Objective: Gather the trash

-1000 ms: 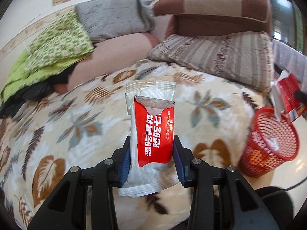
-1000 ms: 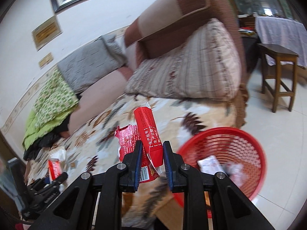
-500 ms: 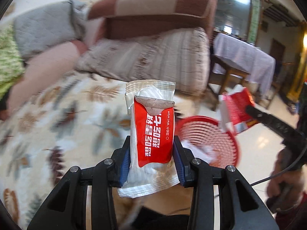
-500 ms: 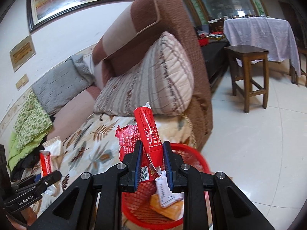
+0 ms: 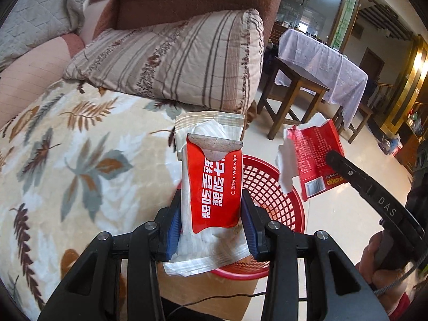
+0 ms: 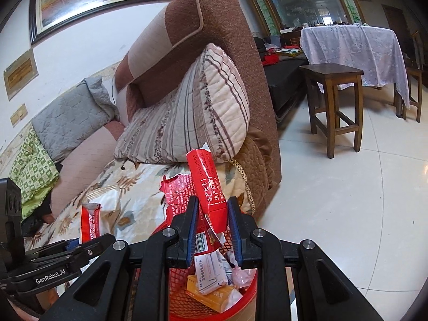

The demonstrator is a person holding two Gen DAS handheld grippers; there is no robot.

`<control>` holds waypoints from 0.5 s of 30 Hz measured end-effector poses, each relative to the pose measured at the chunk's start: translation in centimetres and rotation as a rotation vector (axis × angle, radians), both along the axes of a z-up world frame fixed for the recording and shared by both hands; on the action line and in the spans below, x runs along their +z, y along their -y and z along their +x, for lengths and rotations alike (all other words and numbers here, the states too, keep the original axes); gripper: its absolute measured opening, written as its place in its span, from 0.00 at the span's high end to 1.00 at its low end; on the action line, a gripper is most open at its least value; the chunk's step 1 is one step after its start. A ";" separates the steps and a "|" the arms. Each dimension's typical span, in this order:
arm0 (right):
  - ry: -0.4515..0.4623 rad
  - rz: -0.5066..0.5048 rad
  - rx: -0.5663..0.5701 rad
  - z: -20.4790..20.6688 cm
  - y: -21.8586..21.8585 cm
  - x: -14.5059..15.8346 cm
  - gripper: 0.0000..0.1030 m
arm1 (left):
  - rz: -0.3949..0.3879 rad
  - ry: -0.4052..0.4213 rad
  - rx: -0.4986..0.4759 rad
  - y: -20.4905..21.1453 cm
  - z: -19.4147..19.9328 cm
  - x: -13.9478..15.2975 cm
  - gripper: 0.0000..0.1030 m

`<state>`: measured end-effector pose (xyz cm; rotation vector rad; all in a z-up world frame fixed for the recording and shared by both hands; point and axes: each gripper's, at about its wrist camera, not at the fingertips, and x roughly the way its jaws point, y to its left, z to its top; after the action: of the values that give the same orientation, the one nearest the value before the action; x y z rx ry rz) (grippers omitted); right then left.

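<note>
- My left gripper (image 5: 211, 226) is clamped on a wet-wipe packet (image 5: 211, 184), its blue pads pressing the packet's two long sides; the packet stands upright between the fingers, red label facing me, white crinkled ends poking out above and below.
- My right gripper (image 6: 212, 226) pinches a torn red carton (image 6: 206, 187) between its blue pads; the carton sticks up and forward, with a ragged top edge and a barcode flap hanging at the left finger.
- From the left wrist view the same carton (image 5: 311, 160) shows off to the right of the wet-wipe packet, held by the other gripper's black finger, apart from the packet.
- From the right wrist view the wet-wipe packet (image 6: 91, 222) sits low on the left, in the left tool's grasp.
- Both pieces of trash are held over the red mesh basket (image 5: 270, 187), which stands on the floor right against the sofa's edge.
- Inside the basket (image 6: 246, 298) I can see an orange box (image 6: 211, 295), white printed paper (image 6: 212, 271) and some pinkish wrapping (image 6: 240, 275).
- Left of the basket is the sofa seat under a leaf-patterned blanket (image 5: 67, 160).
- A striped cushion (image 5: 171, 61) leans on the brown armrest (image 6: 187, 26) behind the blanket.
- Beyond, on pale floor tiles, stands a wooden stool (image 6: 334, 99), and a table under a lilac cloth (image 6: 353, 50) behind it.
- My hand (image 5: 379, 270) shows at the lower right of the left wrist view, around the right tool's handle.
</note>
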<state>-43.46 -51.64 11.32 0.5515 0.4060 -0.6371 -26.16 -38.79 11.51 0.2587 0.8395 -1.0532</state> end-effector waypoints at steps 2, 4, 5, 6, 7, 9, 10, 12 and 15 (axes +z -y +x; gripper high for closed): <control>-0.033 0.013 0.000 0.8 0.5 -0.8 0.70 | 0.012 0.007 -0.007 0.8 0.0 -0.4 0.58; -0.077 0.030 -0.015 1.5 0.8 -1.7 0.52 | 0.029 0.002 -0.010 1.4 0.1 -0.8 0.43; -0.085 0.036 -0.023 1.5 0.8 -1.9 0.49 | 0.029 0.002 -0.013 1.4 0.1 -0.9 0.42; -0.081 0.039 -0.025 1.3 0.6 -1.9 0.48 | 0.027 0.008 -0.017 1.2 0.2 -0.9 0.41; -0.081 0.032 -0.019 1.2 0.4 -1.8 0.47 | 0.030 0.020 -0.017 0.8 0.2 -0.9 0.39; -0.098 0.002 -0.027 1.2 -0.5 -1.4 0.39 | 0.036 0.050 0.004 -0.2 0.2 -0.7 0.35; -0.101 -0.011 -0.028 1.2 -1.0 -1.1 0.37 | 0.028 0.064 0.013 -1.0 0.3 -0.6 0.35; -0.113 -0.035 -0.024 1.4 -2.1 -0.5 0.32 | 0.017 0.105 0.038 -2.9 0.3 -0.1 0.33; -0.142 -0.089 -0.038 1.6 -4.9 0.5 0.23 | 0.000 0.164 0.095 -6.5 0.4 0.6 0.30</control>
<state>-41.89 -46.77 11.78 0.4308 0.4993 -0.7298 -25.79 -32.28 12.13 0.2984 0.6974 -0.9301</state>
